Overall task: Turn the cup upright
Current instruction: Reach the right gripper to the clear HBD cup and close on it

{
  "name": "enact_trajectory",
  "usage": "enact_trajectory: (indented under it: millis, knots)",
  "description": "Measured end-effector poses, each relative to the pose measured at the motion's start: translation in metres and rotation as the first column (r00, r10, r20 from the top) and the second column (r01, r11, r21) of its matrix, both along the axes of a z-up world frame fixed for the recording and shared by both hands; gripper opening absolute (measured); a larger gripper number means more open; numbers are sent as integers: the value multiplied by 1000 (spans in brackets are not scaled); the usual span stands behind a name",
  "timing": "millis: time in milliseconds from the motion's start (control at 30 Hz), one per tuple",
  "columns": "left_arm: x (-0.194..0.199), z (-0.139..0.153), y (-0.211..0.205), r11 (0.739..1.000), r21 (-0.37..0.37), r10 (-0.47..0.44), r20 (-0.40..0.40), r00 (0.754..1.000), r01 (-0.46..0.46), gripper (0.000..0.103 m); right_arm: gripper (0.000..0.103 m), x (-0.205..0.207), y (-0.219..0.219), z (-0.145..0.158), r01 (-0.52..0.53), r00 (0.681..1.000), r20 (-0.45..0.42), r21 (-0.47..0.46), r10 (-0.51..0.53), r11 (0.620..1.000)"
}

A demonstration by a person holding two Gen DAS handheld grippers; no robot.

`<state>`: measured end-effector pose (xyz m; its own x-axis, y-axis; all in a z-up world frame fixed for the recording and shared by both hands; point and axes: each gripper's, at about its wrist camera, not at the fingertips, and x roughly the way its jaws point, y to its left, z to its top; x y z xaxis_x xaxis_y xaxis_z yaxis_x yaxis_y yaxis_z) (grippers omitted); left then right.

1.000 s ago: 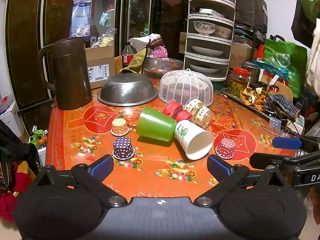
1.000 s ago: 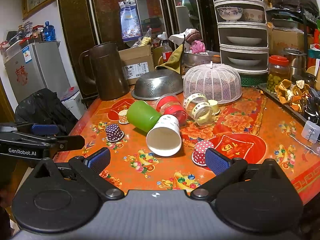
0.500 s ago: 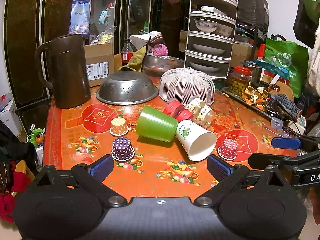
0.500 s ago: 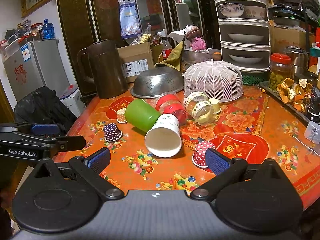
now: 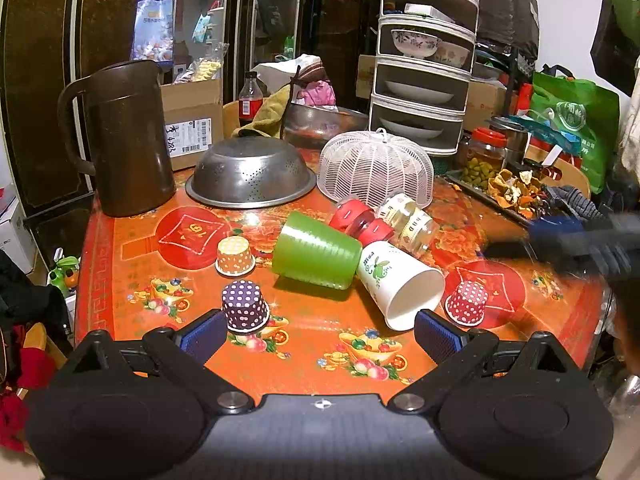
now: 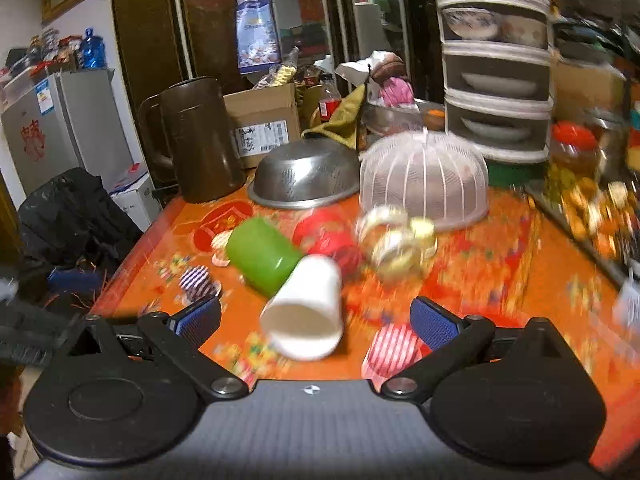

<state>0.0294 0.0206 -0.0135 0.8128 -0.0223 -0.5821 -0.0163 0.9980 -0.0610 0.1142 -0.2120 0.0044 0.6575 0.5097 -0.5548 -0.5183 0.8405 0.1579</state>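
Observation:
A white paper cup (image 5: 400, 288) lies on its side on the orange table (image 5: 320, 352), mouth toward me, against a green cup (image 5: 316, 256) also on its side. In the right wrist view the white cup (image 6: 308, 308) lies just ahead, between the fingers, beside the green cup (image 6: 260, 254). My left gripper (image 5: 318, 334) is open and empty at the table's near edge. My right gripper (image 6: 316, 320) is open and empty, close to the white cup's mouth; it shows blurred in the left wrist view (image 5: 560, 236).
Small upside-down dotted paper cups stand around: purple (image 5: 245, 307), orange (image 5: 236, 256), red (image 5: 466, 303). A red-lidded jar (image 5: 362, 222) and a glass jar (image 5: 408, 224) lie behind the cups. A brown jug (image 5: 128, 140), steel colander (image 5: 250, 176) and white mesh cover (image 5: 376, 168) stand further back.
My right gripper has moved fast forward over the table toward the white cup; its view is blurred. My left gripper has edged slightly closer. The cups have not moved.

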Motion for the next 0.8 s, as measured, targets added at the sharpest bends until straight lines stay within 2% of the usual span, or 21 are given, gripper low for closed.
enact_trajectory:
  millis: [67, 167, 200, 267, 300, 433, 533, 733, 800]
  knots:
    - [1, -1, 3, 1000, -9, 2, 3, 1000, -2, 101, 102, 38, 6, 6, 8, 1000, 4, -64, -7, 998]
    - [1, -4, 10, 1000, -22, 10, 0, 1000, -10, 101, 99, 109, 17, 0, 43, 997, -51, -162, -52, 986]
    - [2, -6, 12, 1000, -21, 15, -4, 1000, -15, 101, 90, 131, 20, -5, 47, 994, -85, -177, -63, 983]
    - [2, -11, 16, 1000, -16, 26, -16, 1000, -26, 101, 78, 166, 22, -15, 26, 984, -168, -171, -55, 985]
    - [3, -13, 20, 999, -13, 35, -24, 999, -35, 101, 77, 177, 23, -21, 10, 978, -204, -164, -44, 986]
    - [3, -19, 36, 997, -30, 69, -41, 997, -70, 101, 75, 191, 36, -37, -87, 964, -263, -226, 25, 970]
    - [6, -23, 44, 995, -46, 84, -50, 995, -86, 101, 75, 196, 39, -43, -157, 950, -300, -236, 82, 959]
    - [9, -31, 50, 994, -56, 94, -72, 993, -98, 101, 74, 208, 52, -56, -222, 927, -356, -276, 115, 935]
    - [8, -33, 51, 993, -54, 98, -77, 992, -103, 101, 69, 213, 54, -60, -232, 919, -377, -275, 117, 933]
